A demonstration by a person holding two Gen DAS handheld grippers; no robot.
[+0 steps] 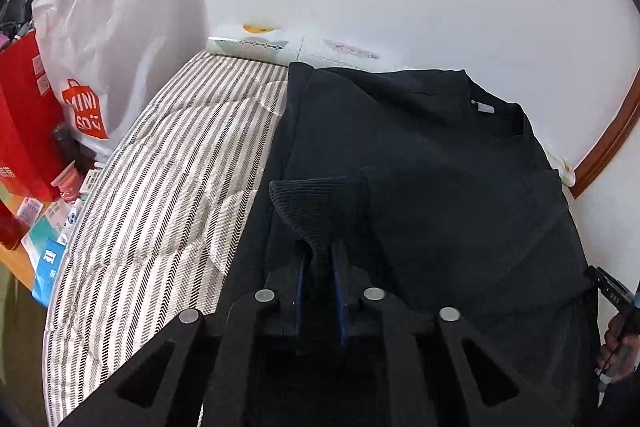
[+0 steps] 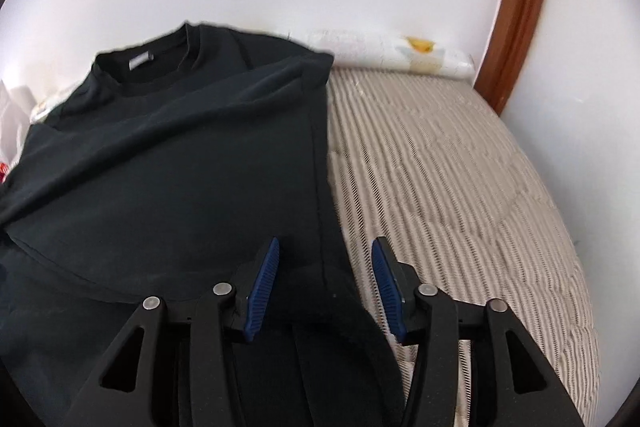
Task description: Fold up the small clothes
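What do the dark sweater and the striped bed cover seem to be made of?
Sweater: probably soft matte cotton knit; its cuff shows fine ribs.
Bed cover: likely woven, quilted cloth; herringbone stripes and puffed stitched panels show. The fibre of each is uncertain.

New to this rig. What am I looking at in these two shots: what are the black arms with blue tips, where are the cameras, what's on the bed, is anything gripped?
No robot here: a person carries a two-finger gripper in each hand, and each gripper has a fisheye camera looking forward along its fingers. The black arms with blue pads are those fingers.

One picture is from the left gripper, the other from the right gripper.

A dark sweatshirt lies spread on a striped bed cover, collar toward the wall.

The left gripper is pinched shut on the ribbed cuff of a sleeve. The right gripper stands open over the garment's side edge, pads not pressing on anything.

Shopping bags sit beside the bed.
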